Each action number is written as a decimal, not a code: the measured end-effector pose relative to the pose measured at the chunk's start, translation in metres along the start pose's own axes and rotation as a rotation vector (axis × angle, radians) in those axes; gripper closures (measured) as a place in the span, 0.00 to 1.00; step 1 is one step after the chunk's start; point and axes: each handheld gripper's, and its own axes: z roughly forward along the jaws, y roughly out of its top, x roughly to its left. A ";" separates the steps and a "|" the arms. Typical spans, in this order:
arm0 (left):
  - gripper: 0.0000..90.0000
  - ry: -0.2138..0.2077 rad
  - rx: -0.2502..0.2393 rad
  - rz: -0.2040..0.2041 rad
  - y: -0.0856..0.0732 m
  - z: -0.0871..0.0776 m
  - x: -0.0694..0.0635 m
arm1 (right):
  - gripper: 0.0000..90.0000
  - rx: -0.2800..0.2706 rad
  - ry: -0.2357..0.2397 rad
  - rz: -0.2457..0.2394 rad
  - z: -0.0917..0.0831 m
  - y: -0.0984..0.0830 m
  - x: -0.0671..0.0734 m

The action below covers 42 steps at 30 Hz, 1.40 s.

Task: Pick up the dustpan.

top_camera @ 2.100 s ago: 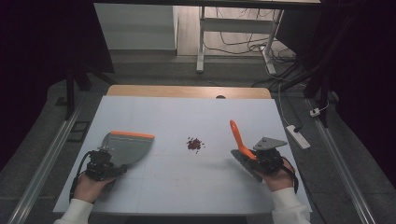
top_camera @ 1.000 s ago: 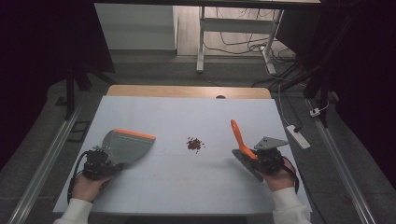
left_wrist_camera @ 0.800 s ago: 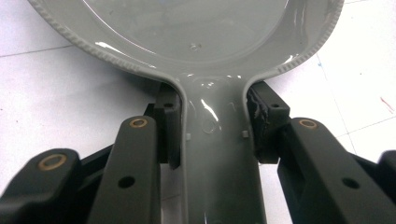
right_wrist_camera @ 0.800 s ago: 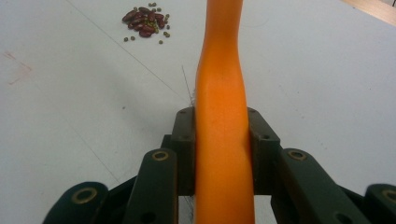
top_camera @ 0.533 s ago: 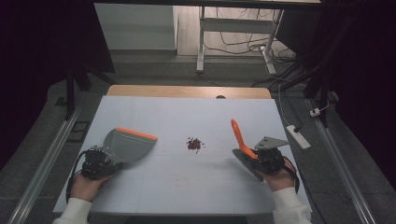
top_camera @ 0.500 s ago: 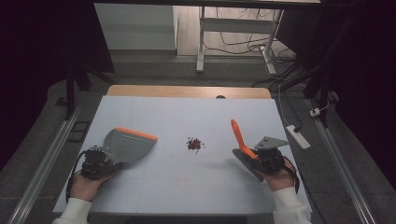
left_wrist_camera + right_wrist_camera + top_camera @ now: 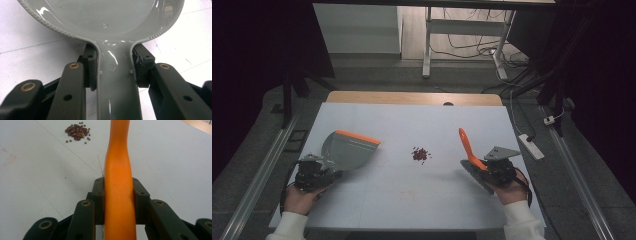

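Observation:
A grey dustpan (image 7: 346, 152) with an orange lip sits at the left of the white table (image 7: 412, 125). My left gripper (image 7: 314, 172) is shut on the dustpan handle (image 7: 115, 75), which both jaws clamp in the left gripper view, where the left gripper (image 7: 115, 67) looks into the shiny pan. At the right, my right gripper (image 7: 497, 167) is shut on a brush whose orange handle (image 7: 467, 145) slants up and away. The right gripper (image 7: 119, 192) squeezes that orange handle (image 7: 119, 165) between both jaws. A small heap of dark red beans (image 7: 420, 154) lies mid-table between the two tools, beans (image 7: 77, 132) at top left ahead.
A wooden strip (image 7: 412, 98) runs along the table's far edge. A white power strip (image 7: 530, 146) lies on the floor to the right, a metal rail (image 7: 262, 170) to the left. A faint reddish smear (image 7: 404, 190) marks the near table.
The dustpan has shifted slightly right and forward, its orange lip now more slanted. The right gripper and brush have barely moved. The beans stay put.

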 end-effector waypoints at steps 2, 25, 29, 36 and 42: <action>0.69 -0.009 -0.010 0.011 0.000 -0.001 0.000 | 0.78 -0.001 0.000 -0.002 0.000 0.000 0.000; 0.69 -0.109 -0.099 0.116 0.001 -0.012 -0.002 | 0.78 -0.011 0.002 0.001 -0.001 0.001 0.000; 0.69 -0.115 -0.104 0.134 0.002 -0.012 -0.003 | 0.78 -0.011 0.003 0.000 0.000 0.001 0.001; 0.69 -0.148 -0.114 0.185 0.009 -0.011 -0.006 | 0.78 -0.012 0.001 0.002 0.001 0.003 0.001; 0.69 -0.180 -0.119 0.236 0.018 -0.008 -0.009 | 0.78 -0.024 0.012 0.010 0.001 0.005 0.002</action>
